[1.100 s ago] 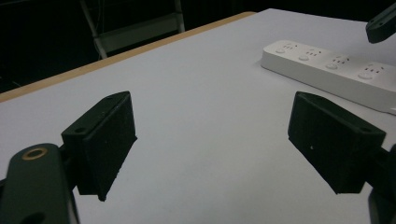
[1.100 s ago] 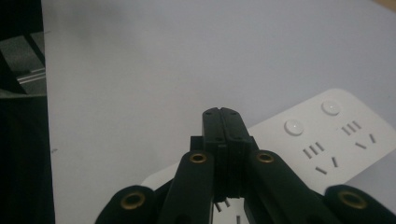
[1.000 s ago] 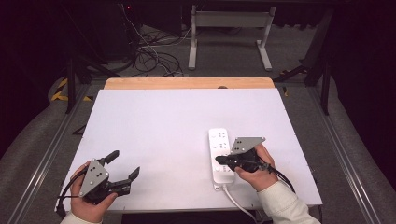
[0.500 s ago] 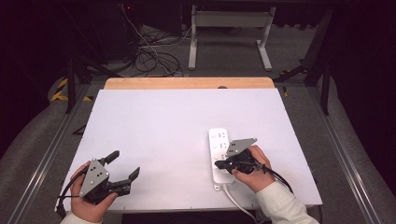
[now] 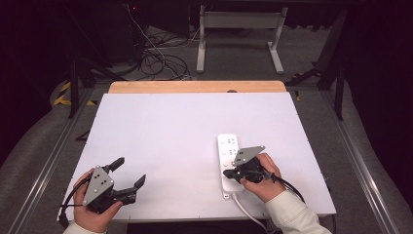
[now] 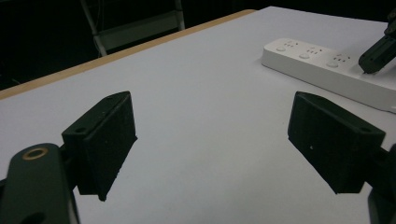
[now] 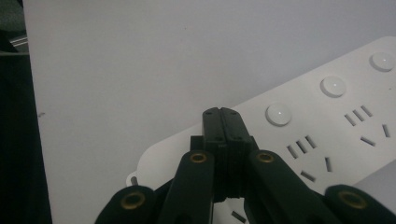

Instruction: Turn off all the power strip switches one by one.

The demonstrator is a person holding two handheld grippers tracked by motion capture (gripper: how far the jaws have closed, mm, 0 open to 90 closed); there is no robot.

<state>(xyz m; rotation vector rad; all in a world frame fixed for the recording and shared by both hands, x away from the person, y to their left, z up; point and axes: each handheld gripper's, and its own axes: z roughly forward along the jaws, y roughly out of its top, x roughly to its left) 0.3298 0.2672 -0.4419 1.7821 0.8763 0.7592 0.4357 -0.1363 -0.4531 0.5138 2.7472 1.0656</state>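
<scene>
A white power strip [image 5: 228,146] lies lengthwise on the right half of the white table [image 5: 165,131], its cord [image 5: 245,208] running off the front edge. My right gripper [image 5: 227,173] is shut with nothing between its jaws, its tip over the strip's near end. In the right gripper view the closed tip [image 7: 225,117] sits just left of a round switch button [image 7: 279,114] on the strip [image 7: 336,135]. My left gripper [image 5: 130,171] rests near the front left, jaws wide open and empty [image 6: 210,140]. From there the strip [image 6: 313,63] lies ahead to the right.
A wooden strip [image 5: 195,87] edges the table's far side. Behind it are tangled floor cables [image 5: 156,61] and a metal stand [image 5: 238,34]. Metal rails [image 5: 363,161] run along both sides of the table.
The right gripper has shifted slightly left and nearer along the power strip's near end, staying shut. The left gripper has not moved.
</scene>
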